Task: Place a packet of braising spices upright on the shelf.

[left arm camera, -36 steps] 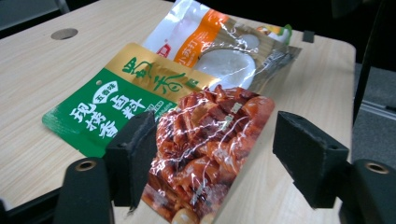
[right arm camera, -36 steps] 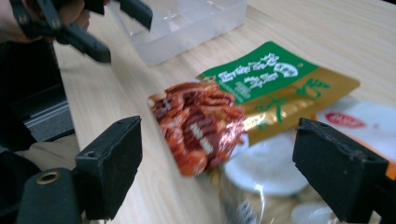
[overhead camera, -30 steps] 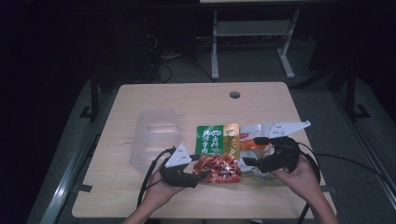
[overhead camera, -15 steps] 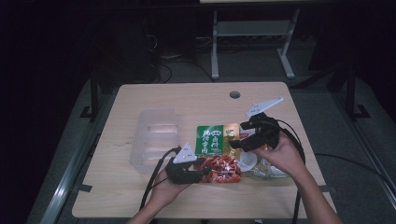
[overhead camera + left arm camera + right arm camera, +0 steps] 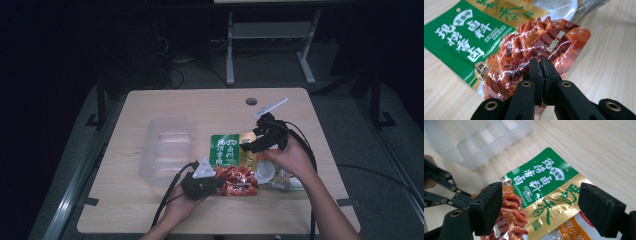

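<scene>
- Black jaws of the left gripper (image 5: 541, 75) have just been closing and now stand pinched together on the near edge of the spice packet (image 5: 506, 47), a glossy green, gold and red pouch; only a thin lip of its film is caught between them.
- That thin pinch is the main risk: the film looks slick, so a lift or pull could let the pouch slide out and drop back onto the tabletop (image 5: 170, 105).
- The pouch lies near the front edge of the tabletop, right of centre, partly over other packets (image 5: 275, 172) beside it; dragging it may pull those along or push them toward the front edge.
- Black jaws of the right gripper (image 5: 541, 207) stand wide apart above the gold part of the same pouch, holding nothing. They have just been narrowing slightly, with the pouch below them but not touched.
- If both grippers tug opposite ways, the pouch could tear or crease.
- A clear plastic box (image 5: 167, 147) sits toward the left edge of the tabletop, well within reach; a swinging pouch or trailing cable could knock it.
</scene>
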Demonstrator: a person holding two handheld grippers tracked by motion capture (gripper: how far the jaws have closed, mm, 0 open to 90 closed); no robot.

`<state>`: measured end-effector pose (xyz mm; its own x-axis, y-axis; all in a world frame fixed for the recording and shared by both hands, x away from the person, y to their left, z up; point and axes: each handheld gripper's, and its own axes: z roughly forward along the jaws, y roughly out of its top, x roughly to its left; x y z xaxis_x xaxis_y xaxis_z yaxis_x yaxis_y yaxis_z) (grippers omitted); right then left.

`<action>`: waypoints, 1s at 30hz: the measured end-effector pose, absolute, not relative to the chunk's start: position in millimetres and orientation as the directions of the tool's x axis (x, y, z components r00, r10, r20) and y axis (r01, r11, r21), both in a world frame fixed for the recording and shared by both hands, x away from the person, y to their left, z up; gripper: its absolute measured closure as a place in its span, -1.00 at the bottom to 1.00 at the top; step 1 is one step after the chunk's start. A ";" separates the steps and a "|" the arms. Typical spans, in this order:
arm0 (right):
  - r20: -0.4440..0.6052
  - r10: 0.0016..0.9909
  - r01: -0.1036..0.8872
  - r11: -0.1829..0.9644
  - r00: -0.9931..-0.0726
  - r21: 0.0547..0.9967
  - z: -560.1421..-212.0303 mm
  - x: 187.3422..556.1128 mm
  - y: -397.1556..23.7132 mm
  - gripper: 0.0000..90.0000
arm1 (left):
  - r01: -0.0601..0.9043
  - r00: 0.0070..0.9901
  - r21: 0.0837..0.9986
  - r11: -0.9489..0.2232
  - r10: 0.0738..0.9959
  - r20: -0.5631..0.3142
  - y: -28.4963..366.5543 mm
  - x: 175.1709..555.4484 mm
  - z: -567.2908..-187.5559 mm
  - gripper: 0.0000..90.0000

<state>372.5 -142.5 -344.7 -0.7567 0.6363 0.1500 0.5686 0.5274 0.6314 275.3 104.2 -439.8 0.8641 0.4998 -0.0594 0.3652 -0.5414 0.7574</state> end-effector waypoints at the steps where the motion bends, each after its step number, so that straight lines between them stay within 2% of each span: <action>1: 0.153 0.642 0.577 0.526 -0.751 0.624 -349.3 376.3 -141.2 -0.57 | 0.367 0.863 0.753 -0.546 0.502 -0.057 104.2 275.6 -441.1 0.98; 12: 0.179 0.695 0.646 0.498 -0.696 0.579 -367.4 391.7 -135.8 -0.50 | 0.390 0.850 0.710 -0.586 0.525 -0.034 101.2 278.3 -454.0 0.98; 17: 0.188 0.723 0.692 0.501 -0.664 0.520 -385.7 399.2 -134.1 -0.47 | 0.399 0.847 0.696 -0.597 0.531 -0.030 99.0 276.4 -458.1 0.96; 30: 0.220 0.791 0.786 0.448 -0.570 0.426 -406.0 415.3 -139.4 -0.40 | 0.401 0.844 0.689 -0.604 0.536 -0.021 97.3 274.7 -460.7 0.95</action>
<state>415.3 -139.4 -406.0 -0.5704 0.7914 0.2200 0.7861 0.4482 0.4257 274.7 97.3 -460.7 0.8440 0.5359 -0.0215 0.4010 -0.6039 0.6889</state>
